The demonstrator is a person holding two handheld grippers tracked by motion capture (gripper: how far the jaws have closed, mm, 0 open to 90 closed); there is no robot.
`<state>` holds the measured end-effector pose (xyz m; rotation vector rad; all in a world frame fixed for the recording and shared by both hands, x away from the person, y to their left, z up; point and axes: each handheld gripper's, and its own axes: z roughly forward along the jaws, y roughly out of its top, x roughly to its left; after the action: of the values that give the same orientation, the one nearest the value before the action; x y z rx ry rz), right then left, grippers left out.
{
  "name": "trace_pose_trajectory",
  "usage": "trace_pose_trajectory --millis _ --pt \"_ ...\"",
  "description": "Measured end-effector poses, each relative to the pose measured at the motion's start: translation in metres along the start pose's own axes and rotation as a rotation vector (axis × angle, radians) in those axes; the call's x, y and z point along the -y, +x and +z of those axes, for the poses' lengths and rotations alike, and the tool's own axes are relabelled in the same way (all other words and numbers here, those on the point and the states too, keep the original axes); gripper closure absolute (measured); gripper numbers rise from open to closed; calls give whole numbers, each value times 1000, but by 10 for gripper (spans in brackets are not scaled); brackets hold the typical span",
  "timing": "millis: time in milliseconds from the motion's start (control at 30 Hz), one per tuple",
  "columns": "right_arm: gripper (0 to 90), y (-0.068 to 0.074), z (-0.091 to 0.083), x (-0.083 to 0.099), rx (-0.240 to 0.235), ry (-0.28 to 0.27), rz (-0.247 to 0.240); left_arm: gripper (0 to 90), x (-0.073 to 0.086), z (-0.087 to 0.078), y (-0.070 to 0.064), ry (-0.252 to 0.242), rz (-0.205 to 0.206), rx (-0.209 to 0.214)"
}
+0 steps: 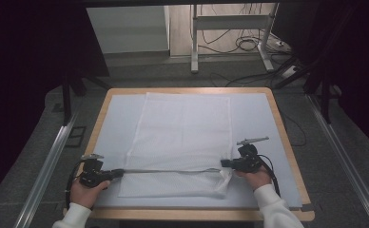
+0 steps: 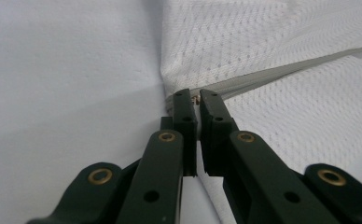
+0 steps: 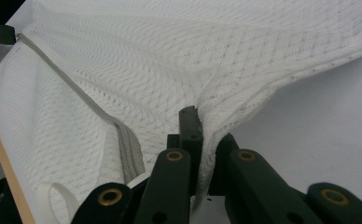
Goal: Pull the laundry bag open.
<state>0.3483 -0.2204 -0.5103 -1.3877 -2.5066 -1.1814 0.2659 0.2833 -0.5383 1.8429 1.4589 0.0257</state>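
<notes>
Near the table's near edge, our left gripper [image 1: 117,173] pinches the zipper pull [image 2: 196,99] while our right gripper [image 1: 224,163] clamps the mesh laundry bag [image 1: 182,137], zipper [image 1: 168,170] running left-right between them.

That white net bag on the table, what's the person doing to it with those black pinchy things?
A person holds a gripper in each hand. The left gripper is shut on the zipper's end at the white mesh bag's left edge. The right gripper pinches the bag's right edge. The grey zipper runs straight between them, and the bag lies flat on the table.
</notes>
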Motion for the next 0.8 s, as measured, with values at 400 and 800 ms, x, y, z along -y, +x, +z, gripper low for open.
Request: trace_pose_trajectory --millis 400,800 --pt "879 0 1 0 3 5 -4 867 3 -2 1 -6 5 5" --pt "850 0 0 1 5 5 -13 832 4 -6 -7 -53 45 -17"
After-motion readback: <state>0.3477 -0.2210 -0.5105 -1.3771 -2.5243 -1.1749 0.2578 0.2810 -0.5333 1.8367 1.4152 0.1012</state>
